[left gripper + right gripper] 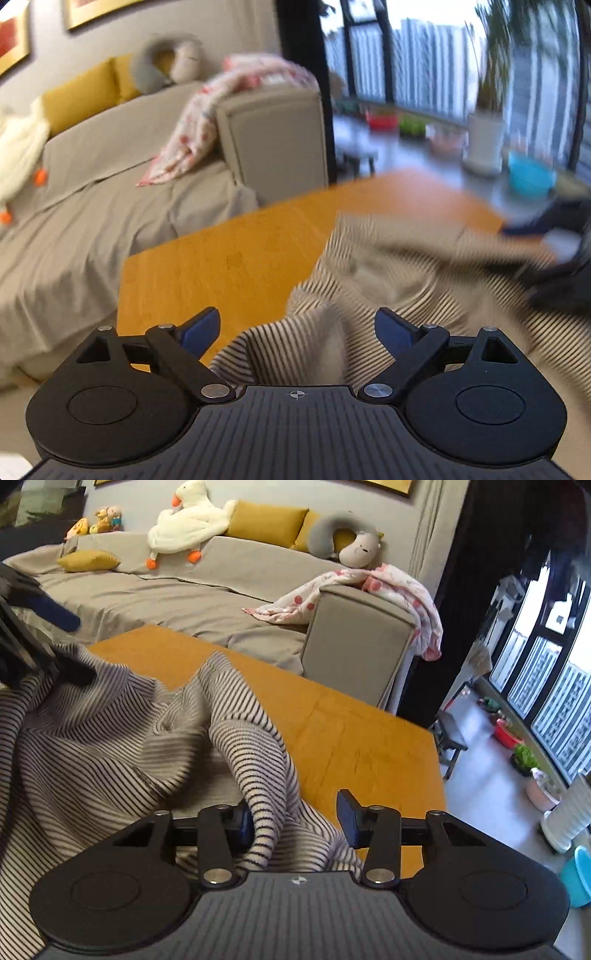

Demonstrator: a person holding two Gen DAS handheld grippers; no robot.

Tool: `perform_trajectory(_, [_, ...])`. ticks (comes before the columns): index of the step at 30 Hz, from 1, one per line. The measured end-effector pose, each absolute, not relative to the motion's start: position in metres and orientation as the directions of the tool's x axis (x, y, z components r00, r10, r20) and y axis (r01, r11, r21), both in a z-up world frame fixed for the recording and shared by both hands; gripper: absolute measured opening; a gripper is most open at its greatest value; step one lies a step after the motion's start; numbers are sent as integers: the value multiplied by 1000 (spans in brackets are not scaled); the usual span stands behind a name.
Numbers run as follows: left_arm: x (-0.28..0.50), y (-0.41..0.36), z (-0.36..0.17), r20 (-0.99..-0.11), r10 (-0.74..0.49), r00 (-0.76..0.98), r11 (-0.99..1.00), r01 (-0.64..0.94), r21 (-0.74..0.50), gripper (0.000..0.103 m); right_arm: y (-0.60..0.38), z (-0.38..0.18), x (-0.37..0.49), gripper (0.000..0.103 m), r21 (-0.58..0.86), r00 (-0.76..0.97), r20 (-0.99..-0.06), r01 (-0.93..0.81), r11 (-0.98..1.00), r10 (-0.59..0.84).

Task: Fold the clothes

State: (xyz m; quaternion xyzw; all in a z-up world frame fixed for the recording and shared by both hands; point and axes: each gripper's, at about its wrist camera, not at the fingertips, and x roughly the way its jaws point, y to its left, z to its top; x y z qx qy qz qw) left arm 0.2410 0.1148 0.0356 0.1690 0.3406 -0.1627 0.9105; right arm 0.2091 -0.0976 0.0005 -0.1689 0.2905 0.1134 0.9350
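A black-and-white striped garment (424,280) lies crumpled on the orange wooden table (221,258). My left gripper (297,332) is open, and a raised fold of the garment sits between its blue fingers. In the right wrist view the same striped garment (110,731) spreads over the table (351,746). My right gripper (299,819) is open, with a ridge of the cloth running between its fingers. The left gripper (33,627) shows at the far left of that view, above the cloth. The left wrist view is blurred.
A grey sofa (177,594) stands behind the table, with yellow cushions, a plush goose (188,520) and a pink patterned blanket (388,590) over its armrest. Windows, plant pots (565,816) and a blue bowl (530,177) are on the right.
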Motion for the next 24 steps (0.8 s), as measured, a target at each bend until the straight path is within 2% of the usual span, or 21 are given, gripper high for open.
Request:
perform_trajectory(1, [243, 113, 25, -688, -163, 707, 880, 420, 223, 75, -98, -2, 209, 43, -246, 801, -584, -331, 911, 133])
perform_trajectory(2, [245, 112, 18, -699, -151, 699, 869, 431, 244, 62, -98, -3, 209, 30, -238, 795, -586, -355, 904, 158])
perform_trajectory(3, [246, 114, 14, -705, -147, 693, 862, 440, 252, 34, -98, 2, 209, 18, -214, 785, -587, -386, 897, 198])
perform_trajectory(4, [248, 117, 11, -711, -145, 688, 856, 448, 259, 26, -100, 9, 211, 10, -189, 781, -580, -406, 894, 232])
perform_trajectory(6, [252, 132, 18, -692, -139, 709, 871, 420, 255, 20, -114, 32, 223, 10, -135, 812, -527, -369, 919, 249])
perform_trajectory(10, [277, 166, 25, -677, -87, 731, 925, 311, 218, 19, -170, 32, 288, 10, -28, 837, -528, -184, 983, 142])
perform_trajectory(12, [291, 173, 19, -682, -8, 732, 940, 238, 246, 8, -185, 16, 314, 10, -14, 818, -569, -116, 993, 88])
perform_trajectory(14, [302, 180, 11, -689, 53, 723, 948, 180, 262, 10, -191, -11, 335, 11, -29, 780, -624, -70, 997, 37])
perform_trajectory(17, [308, 200, 12, -711, 10, 703, 986, 109, 123, 18, -204, -19, 339, 13, 28, 789, -612, -59, 998, 63])
perform_trajectory(18, [306, 205, 15, -709, -17, 705, 993, 92, 68, 28, -210, -13, 335, 18, 62, 796, -600, -58, 996, 84])
perform_trajectory(19, [300, 207, 21, -697, -45, 716, 995, 93, 32, 42, -216, -8, 330, 30, 89, 803, -587, -60, 994, 101])
perform_trajectory(20, [294, 207, 28, -681, -73, 729, 995, 98, -2, 48, -220, -2, 322, 45, 88, 816, -569, -68, 994, 106])
perform_trajectory(22, [279, 201, 40, -635, -127, 762, 991, 122, -52, 65, -223, 9, 303, 57, 55, 841, -532, -84, 995, 100])
perform_trajectory(23, [270, 196, 46, -609, -168, 775, 985, 148, -83, 70, -223, 13, 292, 59, 43, 847, -520, -101, 994, 109])
perform_trajectory(24, [260, 190, 51, -579, -214, 787, 977, 181, -115, 82, -223, 17, 282, 60, 32, 853, -509, -119, 992, 118])
